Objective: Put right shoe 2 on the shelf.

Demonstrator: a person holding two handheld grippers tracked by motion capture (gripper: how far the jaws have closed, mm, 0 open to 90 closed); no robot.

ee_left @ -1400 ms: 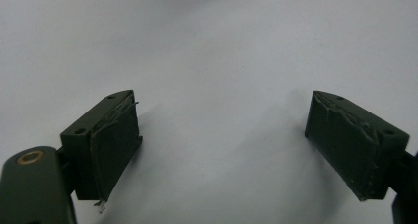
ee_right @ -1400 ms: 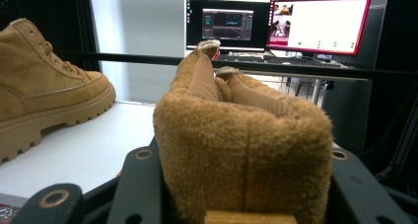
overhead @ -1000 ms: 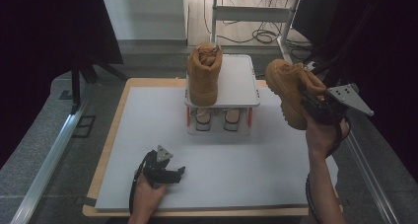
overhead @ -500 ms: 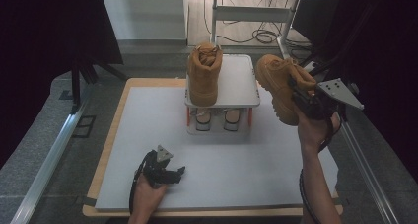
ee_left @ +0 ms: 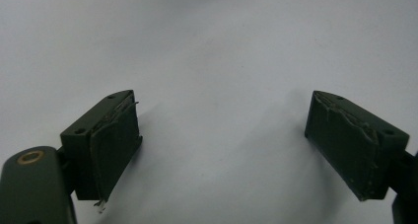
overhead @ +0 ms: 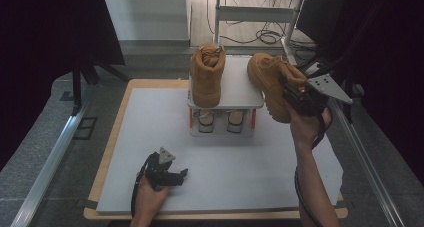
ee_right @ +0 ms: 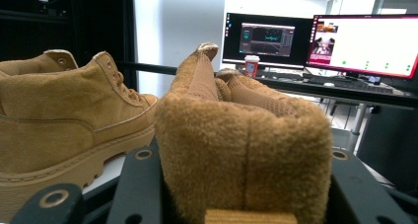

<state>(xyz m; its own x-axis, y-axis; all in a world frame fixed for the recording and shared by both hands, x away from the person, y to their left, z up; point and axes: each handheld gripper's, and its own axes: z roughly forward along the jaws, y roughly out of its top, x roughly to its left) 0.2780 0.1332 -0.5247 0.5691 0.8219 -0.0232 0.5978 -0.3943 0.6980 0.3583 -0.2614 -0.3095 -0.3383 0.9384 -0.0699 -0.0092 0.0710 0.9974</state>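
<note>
Boot [overhead: 270, 82] clamped in right hand-held gripper [overhead: 295, 94]

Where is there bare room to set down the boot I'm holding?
Free: the right half of the rack's top, beside the standing boot, and the mat between the rack and the left tongs. Crowded: under the rack, where a pair of shoes sits. The right tongs grip the held boot.

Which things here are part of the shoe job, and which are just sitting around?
Part of the job:
- held boot in the right tongs
- boot on the rack
- white rack

Just around:
- left tongs, open on the mat
- monitors
</note>
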